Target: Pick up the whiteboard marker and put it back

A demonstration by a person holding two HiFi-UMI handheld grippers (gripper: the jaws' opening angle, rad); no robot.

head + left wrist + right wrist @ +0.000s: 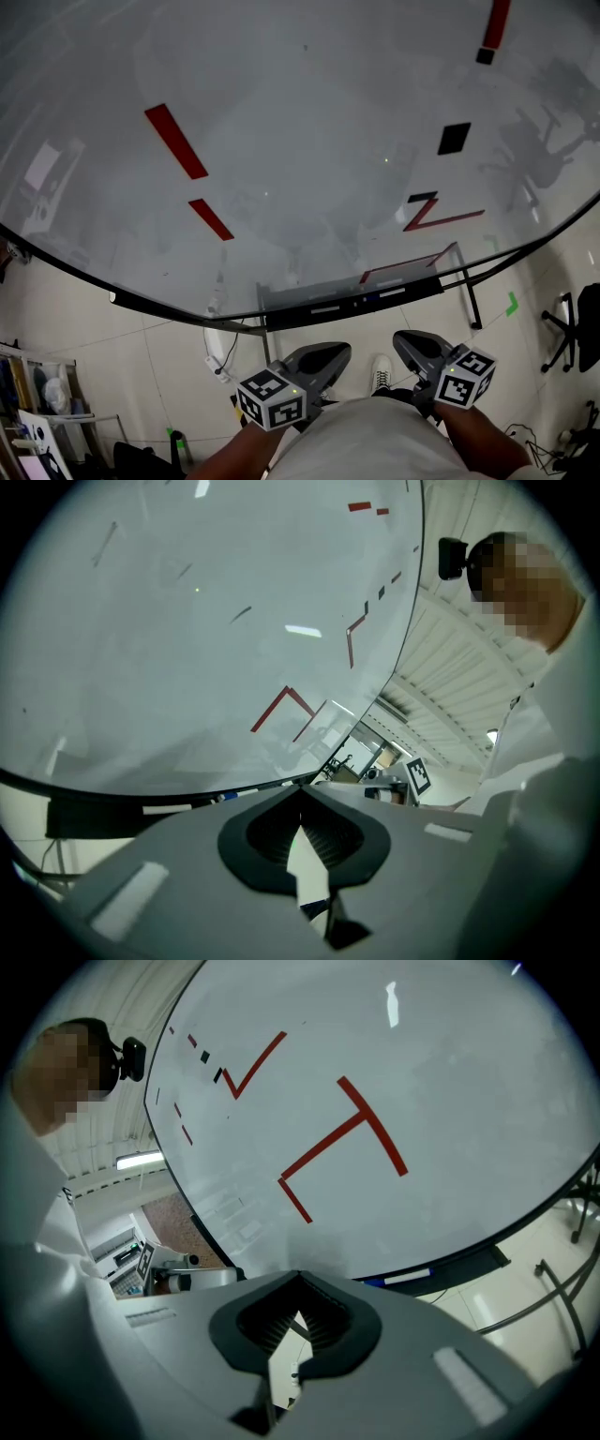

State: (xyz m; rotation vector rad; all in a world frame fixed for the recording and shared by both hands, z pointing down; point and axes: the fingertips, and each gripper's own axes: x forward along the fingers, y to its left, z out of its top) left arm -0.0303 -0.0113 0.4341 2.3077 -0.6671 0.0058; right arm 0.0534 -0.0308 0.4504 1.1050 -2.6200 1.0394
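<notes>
A whiteboard (300, 141) fills most of the head view, with a dark tray (281, 317) along its lower edge. On the tray lie white markers, one with a blue cap (380, 295); it also shows as the blue-capped marker (408, 1277) in the right gripper view and as a white marker (173, 806) in the left gripper view. My left gripper (339, 351) and right gripper (401, 339) hover just below the tray, both shut with nothing held. Seen from their own cameras, the left gripper (302, 789) and right gripper (300, 1277) point up at the board.
Red tape strips (175, 141) and black magnets (454, 138) are stuck on the board. The board's metal stand leg (473, 298) runs to the floor at the right. A black chair (574, 337) stands at the far right. Clutter (47, 403) sits at the lower left.
</notes>
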